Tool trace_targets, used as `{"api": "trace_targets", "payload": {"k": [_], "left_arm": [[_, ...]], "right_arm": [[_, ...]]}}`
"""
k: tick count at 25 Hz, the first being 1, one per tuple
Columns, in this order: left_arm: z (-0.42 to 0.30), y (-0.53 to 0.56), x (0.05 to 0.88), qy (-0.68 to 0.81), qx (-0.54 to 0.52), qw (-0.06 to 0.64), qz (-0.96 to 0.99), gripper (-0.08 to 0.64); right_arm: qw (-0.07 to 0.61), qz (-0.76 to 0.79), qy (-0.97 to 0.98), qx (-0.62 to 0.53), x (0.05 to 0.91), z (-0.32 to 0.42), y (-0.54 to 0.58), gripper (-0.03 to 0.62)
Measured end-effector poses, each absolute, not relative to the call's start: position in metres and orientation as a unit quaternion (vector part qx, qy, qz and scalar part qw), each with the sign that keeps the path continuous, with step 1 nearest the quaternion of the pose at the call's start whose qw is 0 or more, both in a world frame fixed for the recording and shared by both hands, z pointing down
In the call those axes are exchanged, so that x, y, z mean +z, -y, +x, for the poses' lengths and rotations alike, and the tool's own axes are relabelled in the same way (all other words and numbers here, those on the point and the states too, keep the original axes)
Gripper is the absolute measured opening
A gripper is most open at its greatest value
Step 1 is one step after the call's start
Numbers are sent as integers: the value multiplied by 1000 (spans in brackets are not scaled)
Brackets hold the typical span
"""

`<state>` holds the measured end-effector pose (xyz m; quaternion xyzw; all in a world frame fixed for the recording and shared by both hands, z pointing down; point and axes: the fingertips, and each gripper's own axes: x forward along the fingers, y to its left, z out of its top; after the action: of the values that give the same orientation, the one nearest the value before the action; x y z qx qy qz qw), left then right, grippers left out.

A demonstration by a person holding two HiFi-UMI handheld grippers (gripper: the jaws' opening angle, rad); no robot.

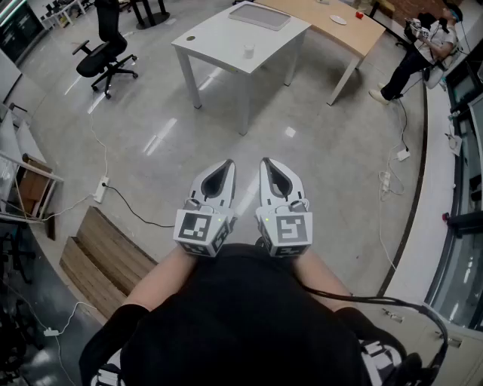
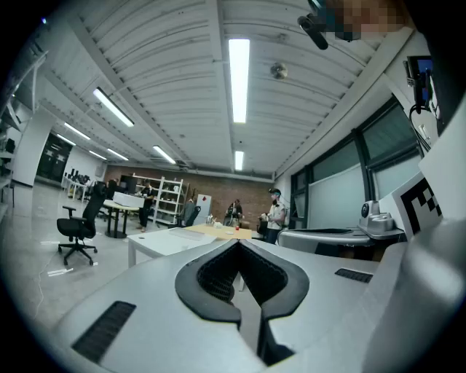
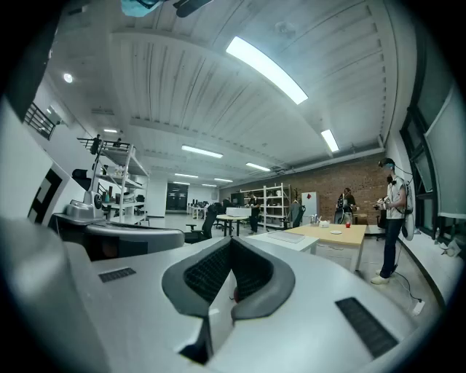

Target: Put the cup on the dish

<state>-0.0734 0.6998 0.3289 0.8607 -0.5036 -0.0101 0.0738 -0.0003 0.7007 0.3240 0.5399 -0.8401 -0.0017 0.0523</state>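
Grey polished floor (image 1: 151,136) runs to a white desk (image 1: 219,41) bearing the cup (image 1: 248,50); the dish (image 1: 338,19) lies apart on the wooden desk (image 1: 358,36) beyond. Well short of both, the left gripper (image 1: 229,162) and right gripper (image 1: 266,160) hang side by side, each pressed together on nothing. Only the gripper views show the brick wall (image 3: 349,178) and shelving (image 3: 274,204).

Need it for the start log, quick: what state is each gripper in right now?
Left gripper: closed, nothing between its jaws.
Right gripper: closed, nothing between its jaws.
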Motion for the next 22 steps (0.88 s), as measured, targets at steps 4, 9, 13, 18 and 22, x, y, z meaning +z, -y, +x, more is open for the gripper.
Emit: {"api": "trace_targets", "payload": {"k": [4,9,13,18,22], "left_arm": [[-58,-703,322,488,-15,68,870,6],[-46,-705,322,484,-14,74,872,6],[-37,-704,323,485,-17,72,871,6],[-17,-700,331,489,-8,71,869,6],[5,-699,328,500,-3,70,863,6]], "right_arm": [[55,538,841,-7,322,9,-704,12],[54,536,842,-9,323,18,-704,12],[52,535,843,-3,325,27,-701,12],[51,529,847,0,328,47,-698,12],[33,528,848,15,320,71,-694,12]]}}
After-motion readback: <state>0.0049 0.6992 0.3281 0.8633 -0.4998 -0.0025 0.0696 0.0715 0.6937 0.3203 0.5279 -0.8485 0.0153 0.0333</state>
